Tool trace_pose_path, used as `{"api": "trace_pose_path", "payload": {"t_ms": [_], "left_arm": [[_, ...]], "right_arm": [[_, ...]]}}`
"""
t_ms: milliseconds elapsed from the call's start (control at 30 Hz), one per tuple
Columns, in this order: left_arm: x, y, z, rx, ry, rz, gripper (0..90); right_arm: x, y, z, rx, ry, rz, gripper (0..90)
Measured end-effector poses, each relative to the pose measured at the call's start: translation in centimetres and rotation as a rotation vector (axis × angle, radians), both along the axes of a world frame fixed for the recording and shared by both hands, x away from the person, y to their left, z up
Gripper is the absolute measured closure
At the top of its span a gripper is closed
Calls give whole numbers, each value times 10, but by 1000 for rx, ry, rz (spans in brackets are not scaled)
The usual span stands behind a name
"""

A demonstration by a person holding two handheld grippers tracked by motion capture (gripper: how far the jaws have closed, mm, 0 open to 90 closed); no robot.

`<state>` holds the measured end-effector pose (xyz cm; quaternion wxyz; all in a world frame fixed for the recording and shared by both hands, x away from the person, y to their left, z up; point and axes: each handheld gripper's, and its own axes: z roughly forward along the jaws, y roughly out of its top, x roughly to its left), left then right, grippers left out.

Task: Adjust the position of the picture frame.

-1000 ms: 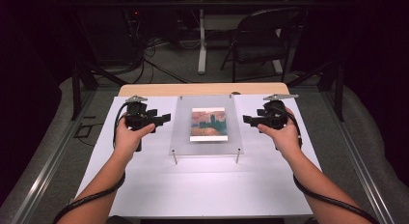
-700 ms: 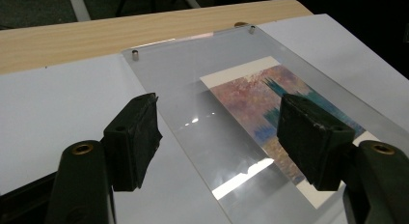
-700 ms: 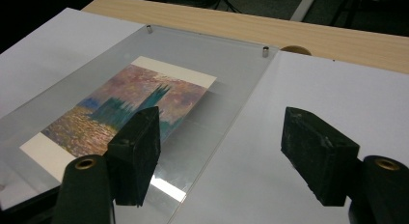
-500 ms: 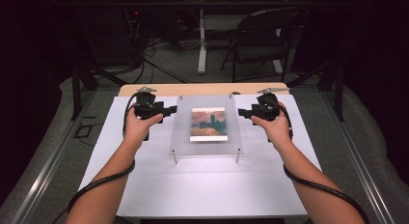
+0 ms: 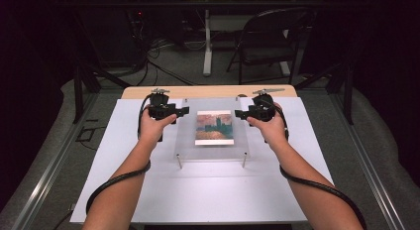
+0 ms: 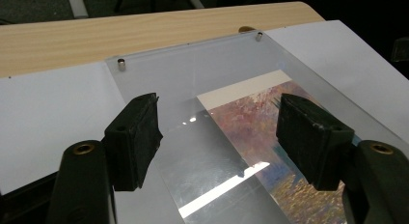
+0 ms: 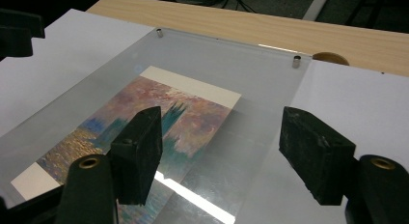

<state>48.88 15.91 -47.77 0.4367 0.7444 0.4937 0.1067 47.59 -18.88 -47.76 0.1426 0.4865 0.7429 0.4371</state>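
**Surroundings Being Seen Past the Fingers**

A wooden table [image 5: 208,91] is being covered beneath the fingers [image 6: 135,137] by a white sheet [image 5: 208,185], with a bare wooden strip being left exposed just beyond them. Well beyond the fingers, a black folding chair [image 5: 262,54] is being kept on the grey floor [image 5: 188,56], where dark cables [image 5: 148,46] are being trailed.

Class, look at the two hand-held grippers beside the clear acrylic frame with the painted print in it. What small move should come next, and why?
Probably lower both toward the frame's side edges. The left hand-held gripper and right hand-held gripper flank the clear acrylic frame, jaws open, gripping nothing. The two gripper views show the jaws above the sheet, over the painted print, so neither edge lies between them yet.
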Motion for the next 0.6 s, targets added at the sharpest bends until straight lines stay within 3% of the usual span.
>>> {"api": "trace_pose_path", "payload": {"t_ms": [600], "left_arm": [[4,2,-34,3,56,45,317]], "right_arm": [[8,0,-34,0,57,-47,323]]}}
